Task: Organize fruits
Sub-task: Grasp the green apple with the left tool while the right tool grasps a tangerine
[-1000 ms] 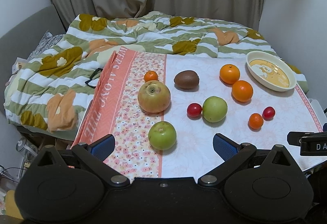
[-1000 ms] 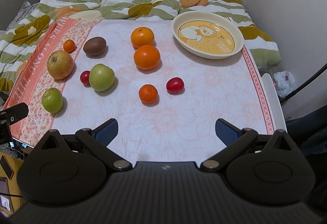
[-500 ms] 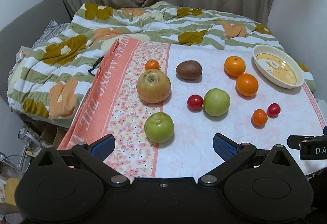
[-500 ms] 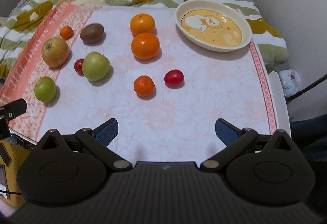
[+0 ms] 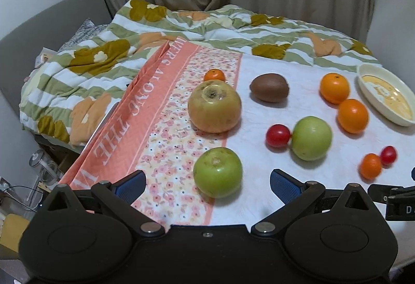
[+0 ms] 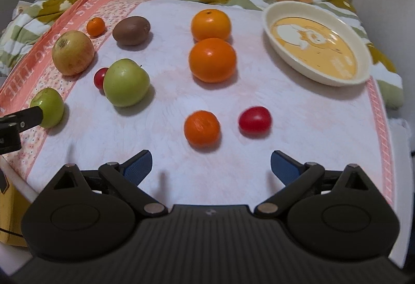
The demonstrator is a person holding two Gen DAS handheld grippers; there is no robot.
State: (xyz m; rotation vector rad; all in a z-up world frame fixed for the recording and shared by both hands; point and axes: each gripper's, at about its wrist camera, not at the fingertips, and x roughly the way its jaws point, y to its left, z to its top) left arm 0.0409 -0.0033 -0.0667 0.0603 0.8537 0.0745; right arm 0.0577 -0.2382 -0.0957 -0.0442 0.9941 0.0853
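- Hovering low over the tabletop [image 6: 298, 112], both grippers are spread wide and holding nothing; all fruit is lying loose on the cloth, and the dish [image 6: 317, 46] at the far right is sitting bare.
- Judging the step as reaching: the left gripper [image 5: 207, 184] is facing the near green apple [image 5: 218, 172], the right gripper [image 6: 210, 166] the small mandarin [image 6: 201, 129] (its neighbour, the red tomato [image 6: 255, 120], is lying near).
- Centring each round fruit between the fingers before squeezing should be preventing rolling.
- Showing the bed [image 5: 85, 63] and curtains is only the left view; the right one is revealing the dish's printed floor.
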